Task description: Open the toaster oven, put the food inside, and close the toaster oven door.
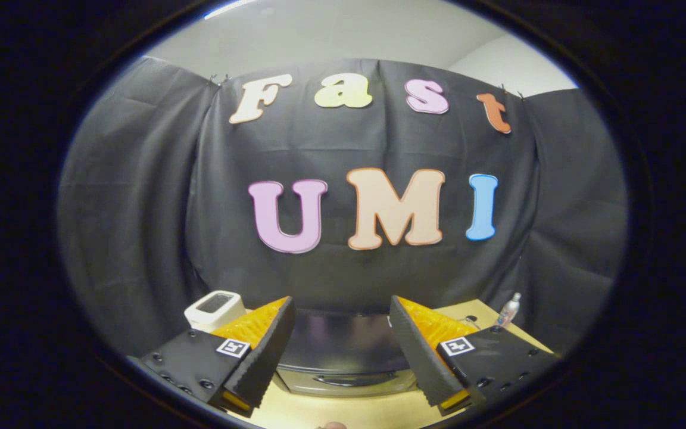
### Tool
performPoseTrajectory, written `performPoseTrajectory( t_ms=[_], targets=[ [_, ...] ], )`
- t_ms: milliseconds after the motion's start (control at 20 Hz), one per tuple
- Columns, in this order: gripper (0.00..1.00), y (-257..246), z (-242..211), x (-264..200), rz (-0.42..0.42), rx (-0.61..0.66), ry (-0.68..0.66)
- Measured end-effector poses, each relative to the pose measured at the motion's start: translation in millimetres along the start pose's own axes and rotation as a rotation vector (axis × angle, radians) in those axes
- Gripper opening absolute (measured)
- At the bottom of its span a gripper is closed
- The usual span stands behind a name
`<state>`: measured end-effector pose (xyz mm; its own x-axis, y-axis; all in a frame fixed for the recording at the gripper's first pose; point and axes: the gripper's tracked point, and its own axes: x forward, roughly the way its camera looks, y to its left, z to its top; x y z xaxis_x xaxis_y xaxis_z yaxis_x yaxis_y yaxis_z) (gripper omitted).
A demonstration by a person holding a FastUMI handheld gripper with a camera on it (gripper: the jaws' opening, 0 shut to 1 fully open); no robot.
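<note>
Oven [343,351] between spread, empty gripper [342,357] fingers, door shut; food unseen. Fits either pre-opening or finished stage. Bottle [508,311] right of oven.

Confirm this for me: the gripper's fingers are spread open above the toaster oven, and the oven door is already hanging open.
One thing is off: the door is shut, not hanging open. In the gripper view the toaster oven sits just ahead of and between the fingers with its door closed flat and the handle across the front. The gripper is indeed spread open, holding nothing.
</note>
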<state>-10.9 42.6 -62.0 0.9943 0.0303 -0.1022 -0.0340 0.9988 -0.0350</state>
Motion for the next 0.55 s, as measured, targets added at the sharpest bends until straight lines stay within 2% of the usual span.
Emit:
performPoseTrajectory(
  t_ms=[200,550],
  targets=[
    [1.00,19,50,-6,0.031,-0.017,-0.084],
    [1.00,28,52,-19,0.058,-0.020,-0.103]
  ],
)
